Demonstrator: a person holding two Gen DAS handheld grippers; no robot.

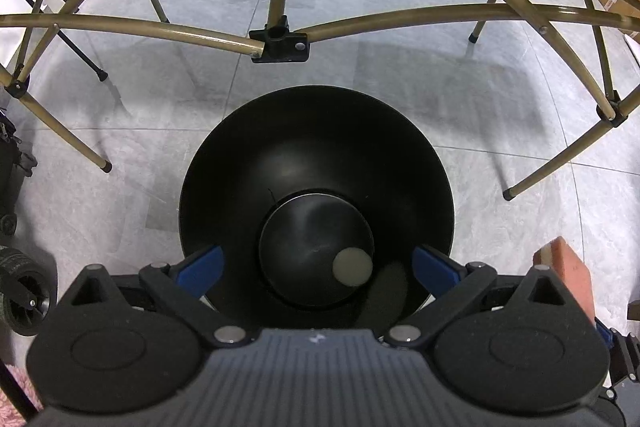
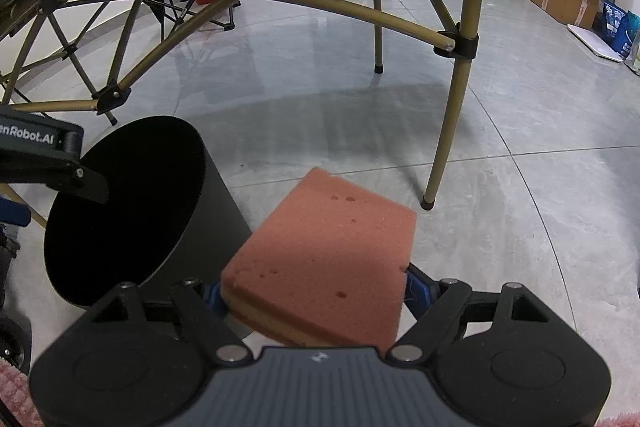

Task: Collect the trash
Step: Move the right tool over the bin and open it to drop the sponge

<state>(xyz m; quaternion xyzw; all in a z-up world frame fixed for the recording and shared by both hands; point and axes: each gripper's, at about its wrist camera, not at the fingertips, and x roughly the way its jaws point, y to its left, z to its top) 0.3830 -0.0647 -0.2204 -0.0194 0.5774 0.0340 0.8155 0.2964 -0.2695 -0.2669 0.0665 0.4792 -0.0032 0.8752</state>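
Salmon-pink rectangular foam sponge [image 2: 320, 259] with a tan underlayer, clamped at its near end between the blue pads of the right gripper [image 2: 316, 291], held above grey floor tiles just beside the black cylindrical bin [image 2: 216, 195]. Likely light, soft, squashy and grippy; best pinched across the short sides. Left gripper [image 1: 318, 267] spread wide and empty over the bin's mouth, a pale round disc [image 1: 352, 265] lying inside.

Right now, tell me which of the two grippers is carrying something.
The right gripper: its fingers clamp a pink sponge beside the black bin. The left gripper hangs over the bin's mouth, fingers spread wide and empty.
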